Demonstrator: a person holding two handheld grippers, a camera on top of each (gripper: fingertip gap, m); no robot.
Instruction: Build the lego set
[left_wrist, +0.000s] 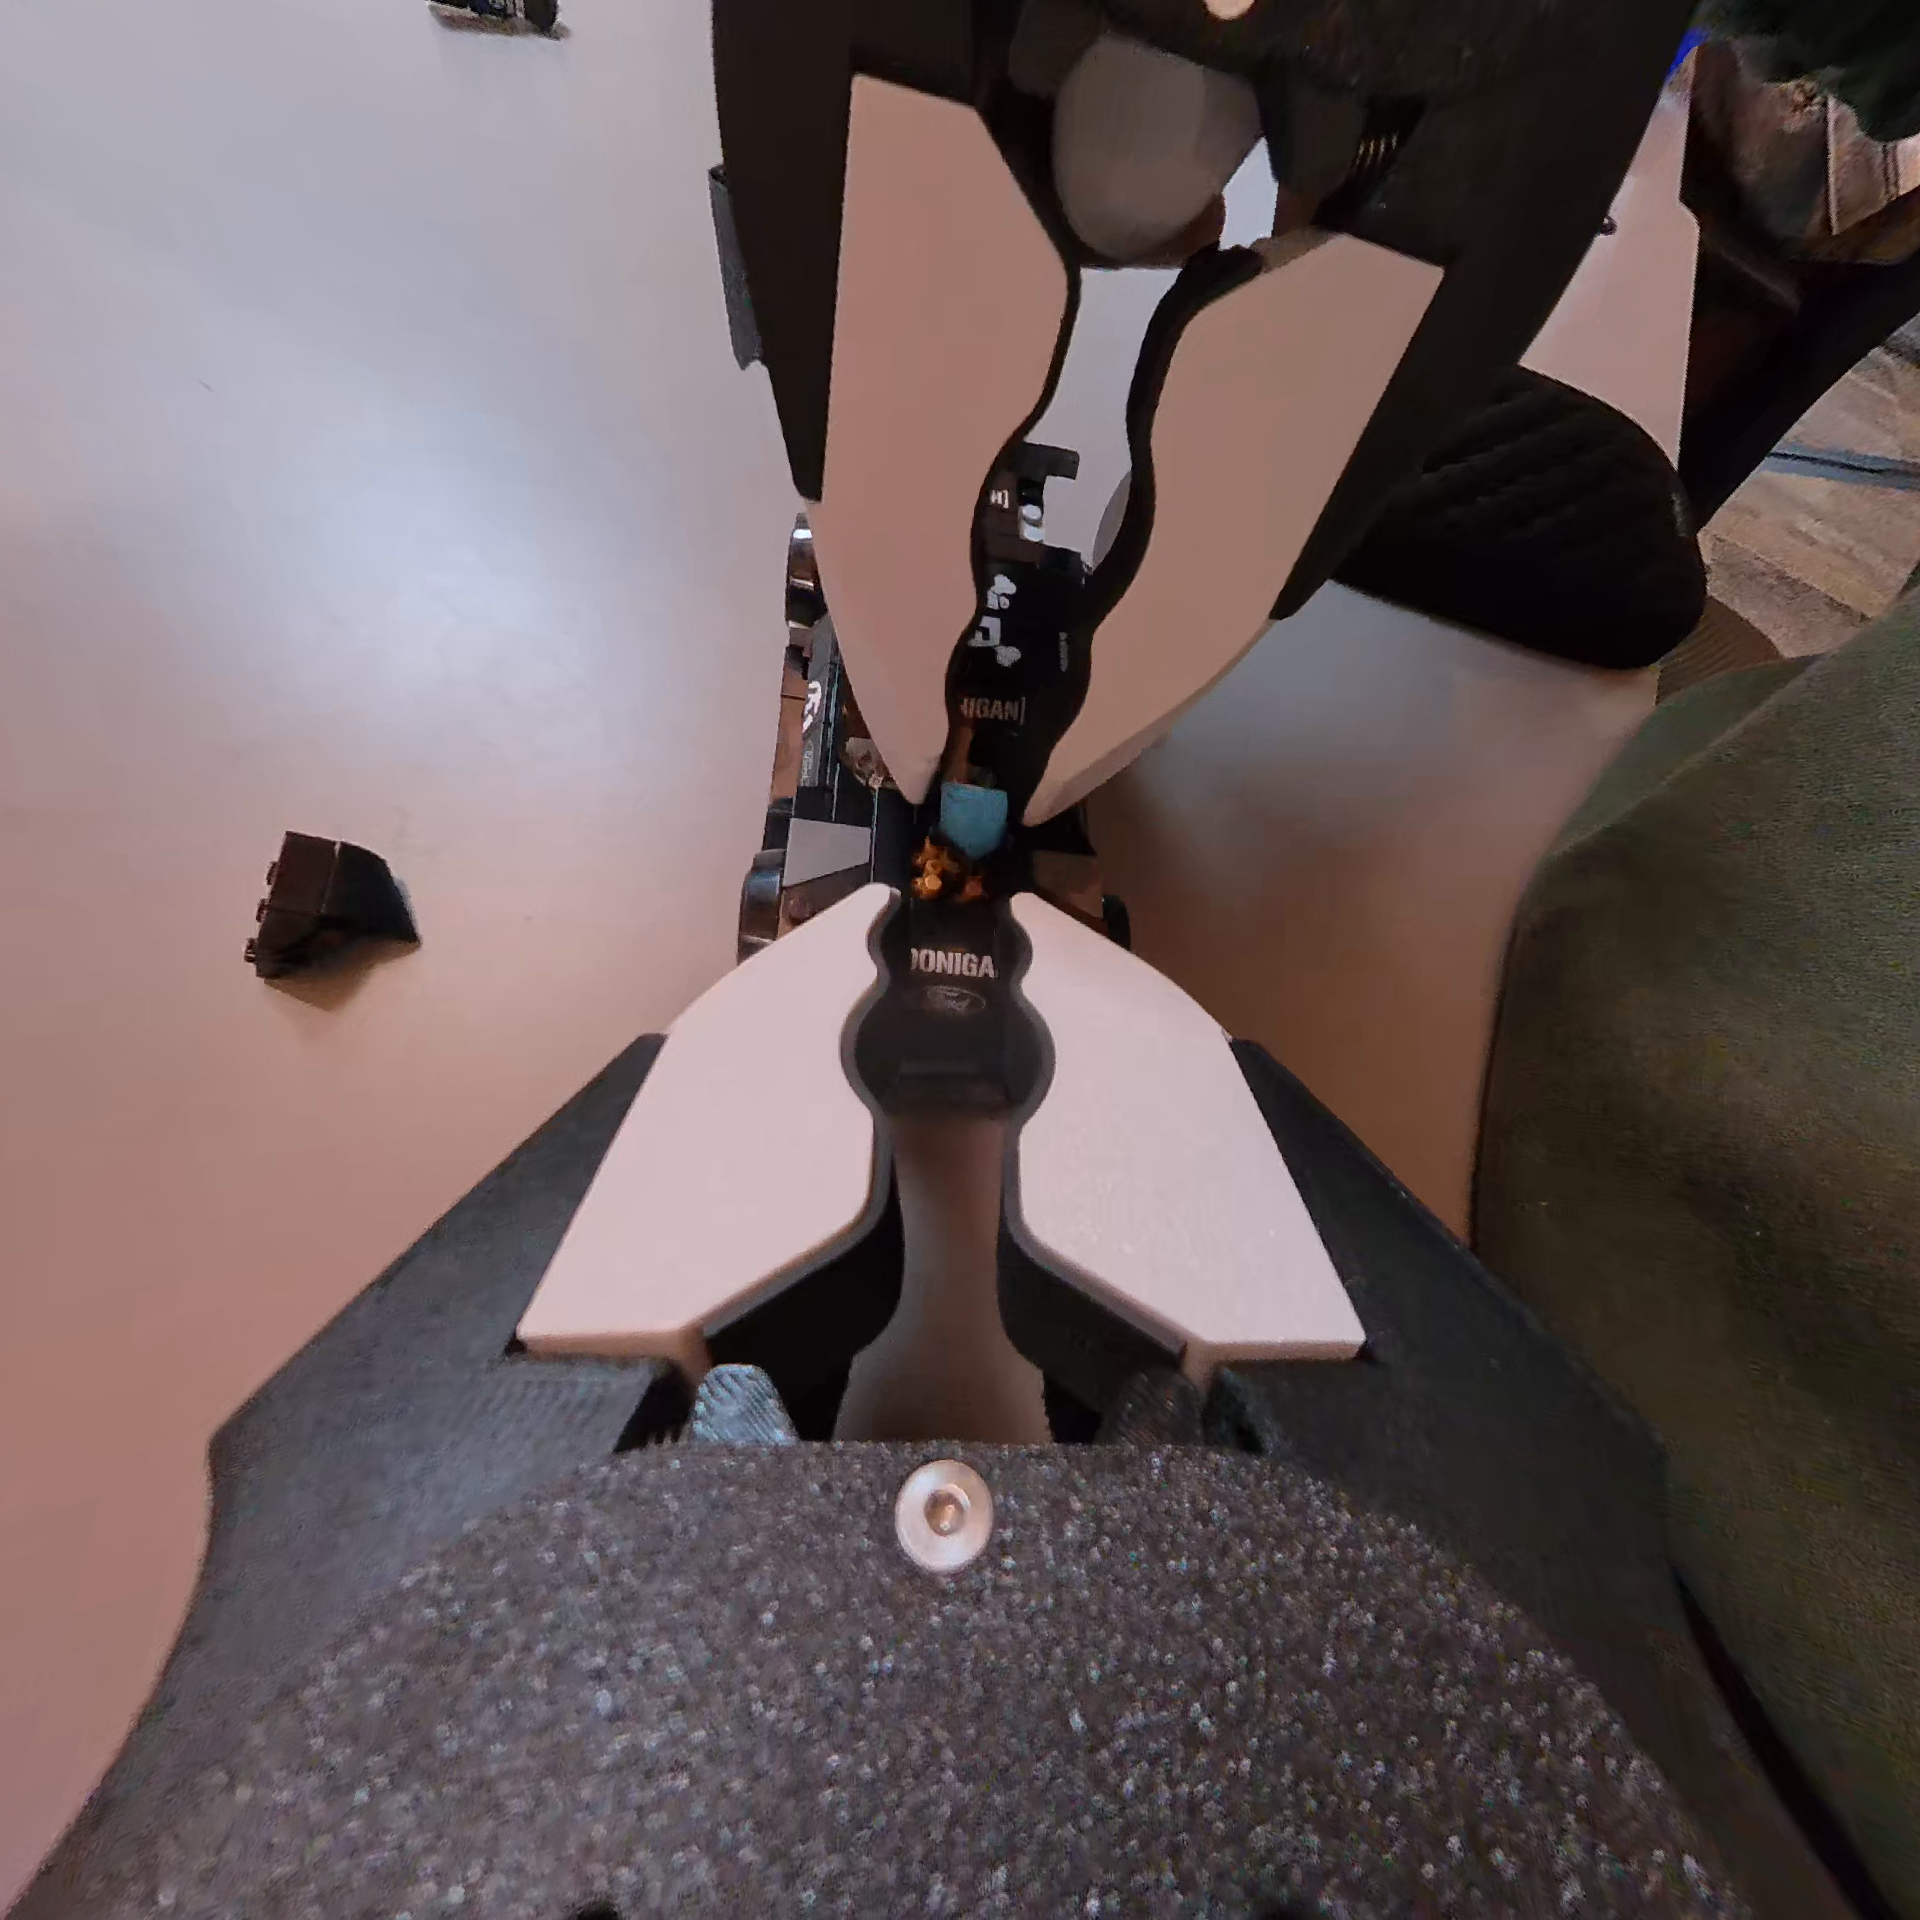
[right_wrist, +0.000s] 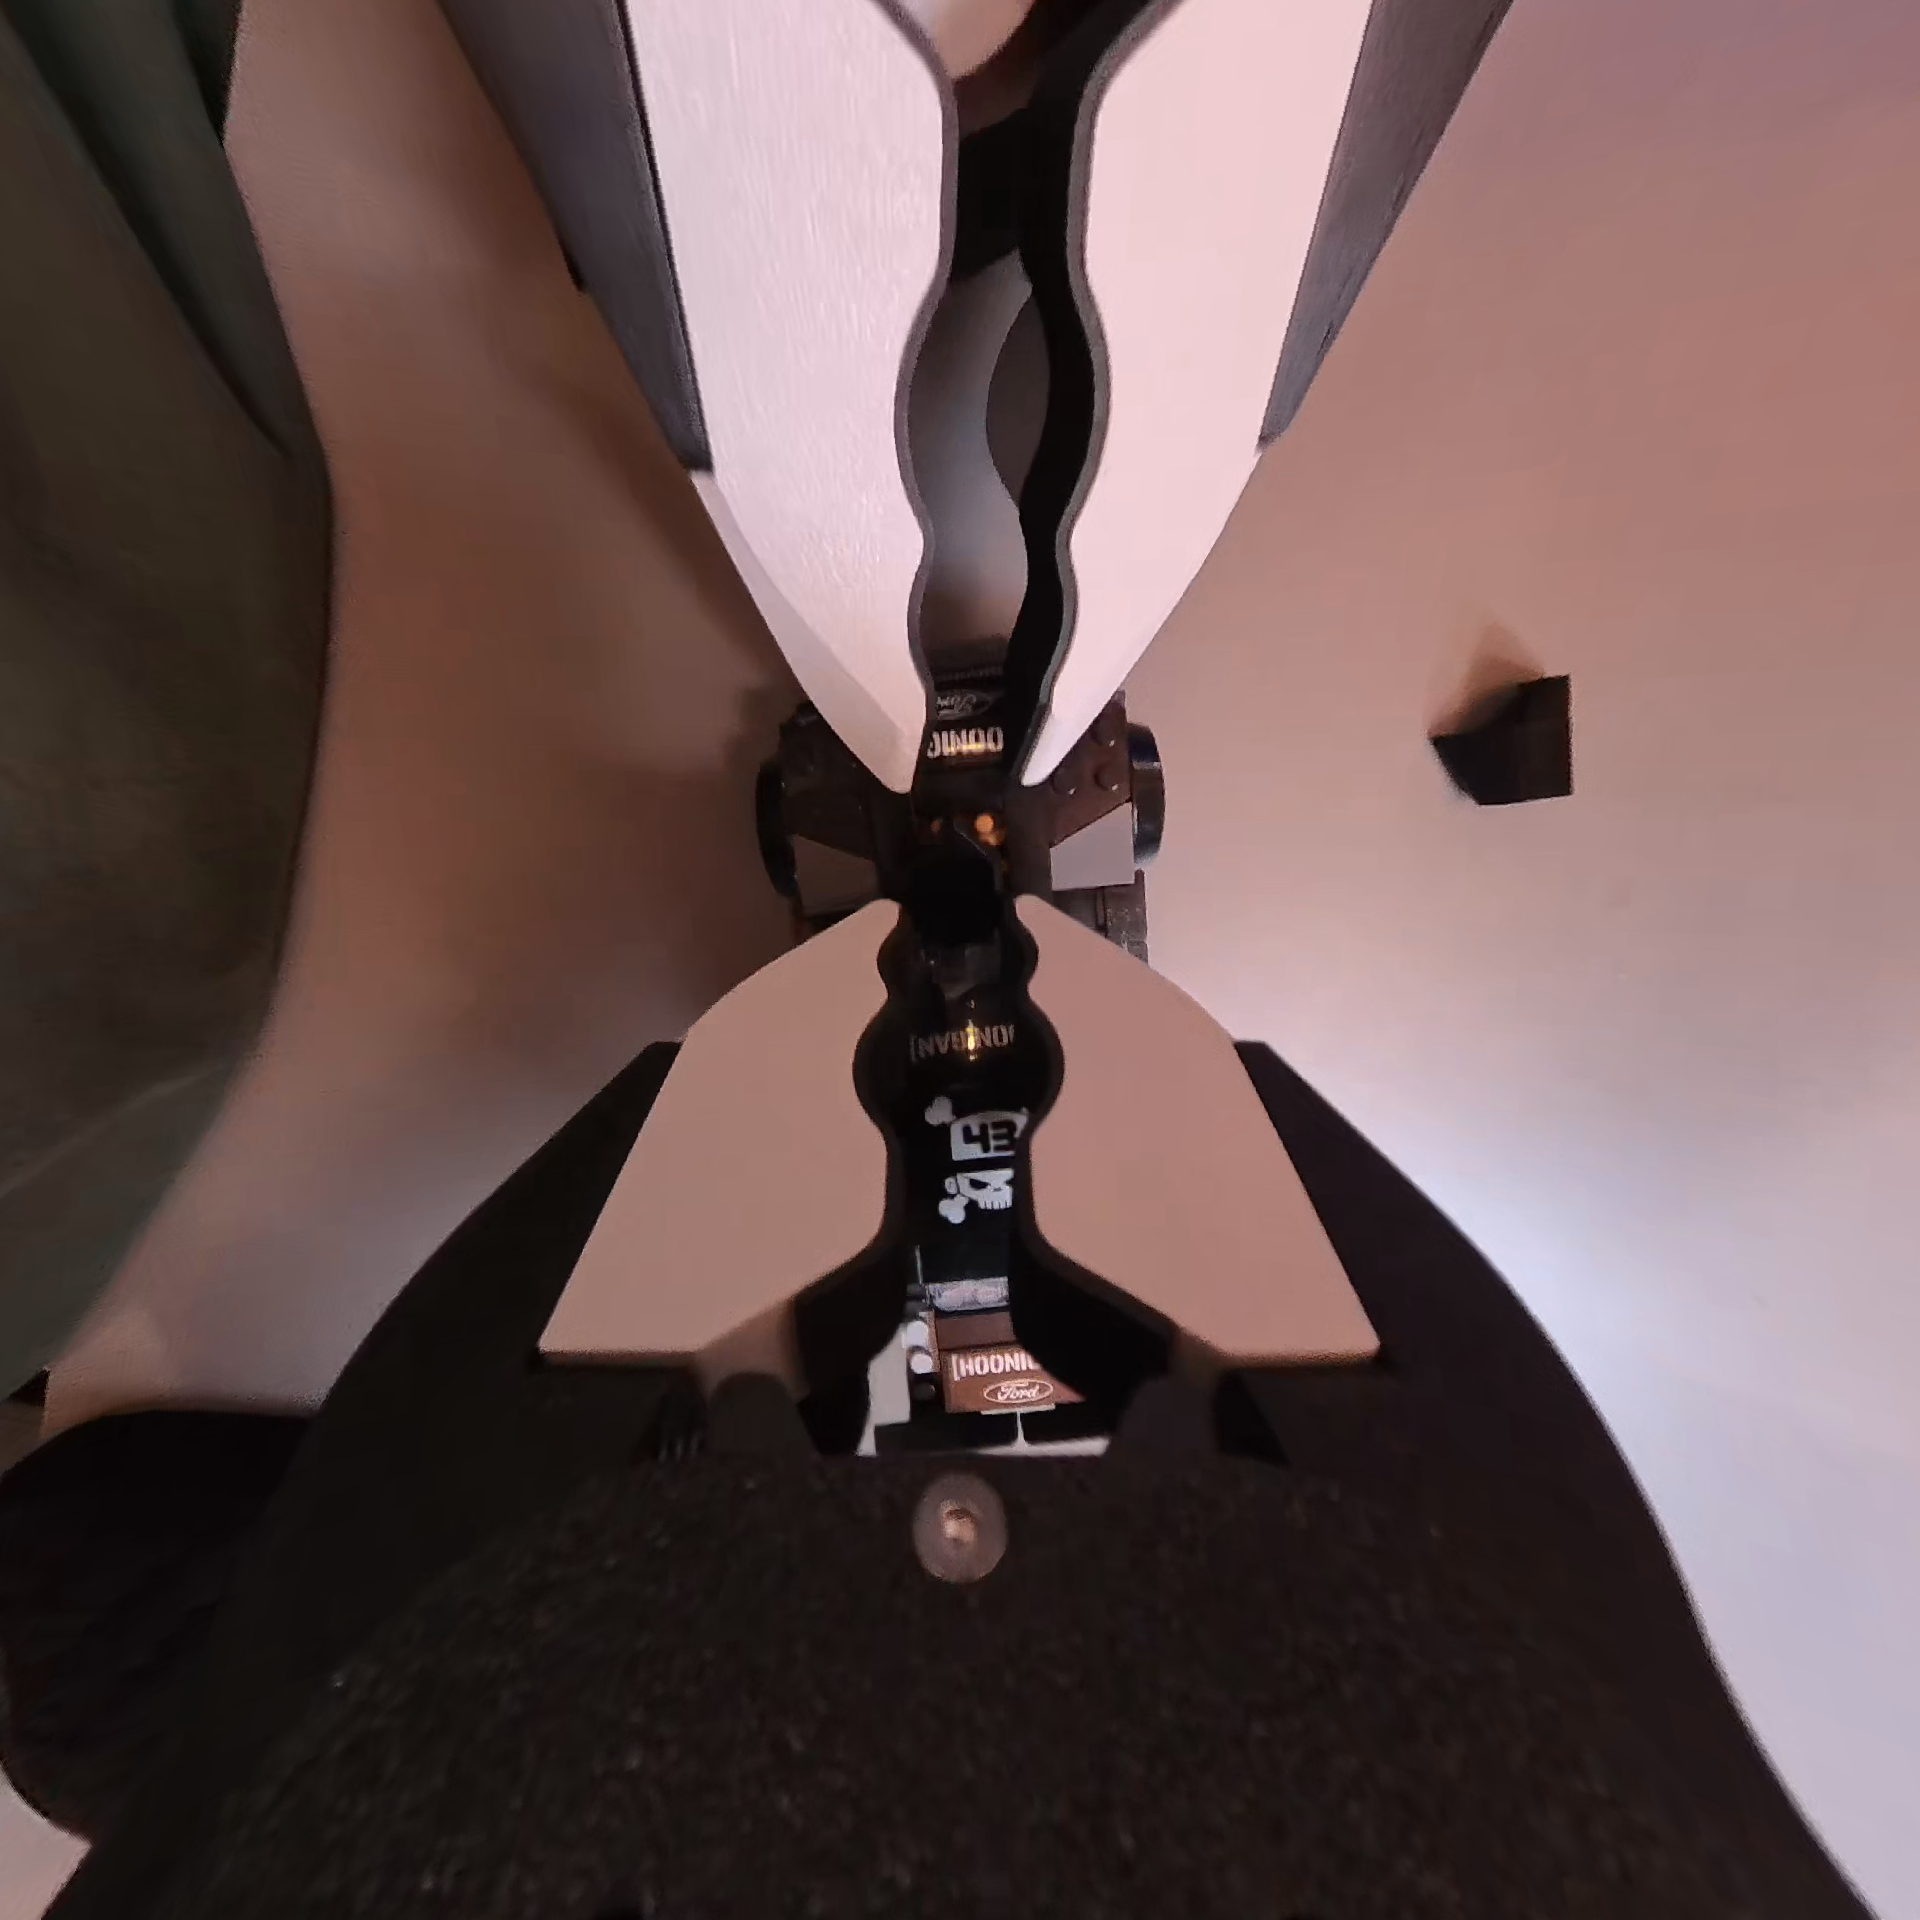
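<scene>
Left wrist view: the left claw (left_wrist: 951, 914) has its two pale fingers drawn close around the nose end of one black lego car (left_wrist: 951, 997), which lies lengthwise between them on the pale desk (left_wrist: 364, 520); whether the pads actually bear on it I cannot tell for sure, but it looks like a steadying pinch. Straight ahead, tip to tip, the right claw (left_wrist: 977, 800) comes in from the far side with its fingers narrowed over the car's other end. Between the two sets of tips sits one small teal piece (left_wrist: 974, 821) with something orange just nearer, on the car's middle. Judgement: the car is braced from both ends so that the small part can be seated without the model sliding. Off to the left of the claw, well apart, lies one loose black lego chunk (left_wrist: 327, 904); more dark parts (left_wrist: 499, 10) sit at the far top edge, too cropped to count. A green sleeve (left_wrist: 1714, 1143) fills the right side. Right wrist view: the right claw (right_wrist: 961, 914) straddles the same car (right_wrist: 977, 1164), roof with white markings running between its fingers, gap narrow. The left claw (right_wrist: 966, 769) faces it. The teal piece is hidden here. One loose black chunk (right_wrist: 1512, 753) lies to the right, well apart. Count: two claws, one car, one loose chunk.
</scene>
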